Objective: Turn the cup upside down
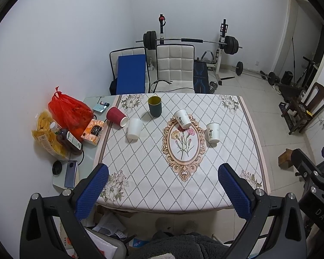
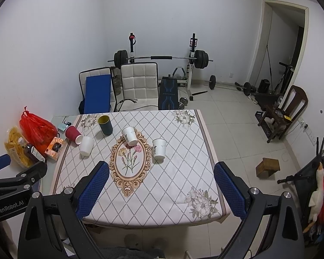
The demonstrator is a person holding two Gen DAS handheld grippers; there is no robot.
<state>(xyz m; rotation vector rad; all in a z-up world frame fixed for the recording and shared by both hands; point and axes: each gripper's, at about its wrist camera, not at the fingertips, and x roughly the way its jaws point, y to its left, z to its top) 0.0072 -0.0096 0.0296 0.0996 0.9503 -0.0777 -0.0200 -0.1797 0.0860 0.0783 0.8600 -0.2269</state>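
Left claw [image 1: 163, 191] wide, empty | right claw [image 2: 162, 191] wide, empty | casings read "DAS", "GenRobot.AI"

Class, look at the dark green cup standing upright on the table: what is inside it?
The dark green cup shows a yellow inner wall near its rim. Its bottom is hidden by the near wall, so any contents cannot be seen.

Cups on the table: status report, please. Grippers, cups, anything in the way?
Left gripper and right gripper open, empty, above near table edge. Dark green cup upright; four paper cups appear inverted. Path clear.
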